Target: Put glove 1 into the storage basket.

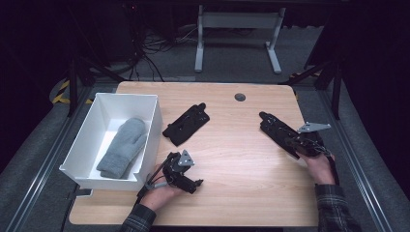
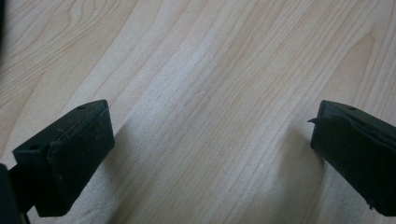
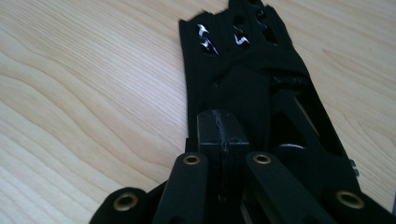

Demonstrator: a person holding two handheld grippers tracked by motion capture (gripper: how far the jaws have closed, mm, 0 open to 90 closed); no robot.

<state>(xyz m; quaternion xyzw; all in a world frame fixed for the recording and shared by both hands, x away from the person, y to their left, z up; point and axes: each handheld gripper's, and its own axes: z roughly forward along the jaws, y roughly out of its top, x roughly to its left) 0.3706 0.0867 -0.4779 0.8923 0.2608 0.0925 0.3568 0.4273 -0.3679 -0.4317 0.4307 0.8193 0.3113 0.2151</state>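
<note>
From above, nearest me, my left gripper (image 1: 186, 178) sits low over the table (image 1: 241, 193) beside the white bin (image 1: 145, 169), which holds a grey mitten (image 1: 123, 147). My right gripper (image 1: 295, 142) is clamped on a black glove (image 1: 278, 128) at the table's right; a second black glove (image 1: 186, 124) lies mid-table.

Looking along the left gripper (image 2: 212, 135), its jaws stand wide apart, released, over bare wood (image 2: 196, 70).

Looking along the right gripper (image 3: 224, 133), the jaws are clenched on the black glove (image 3: 243, 65), which stretches away across the wood.
</note>
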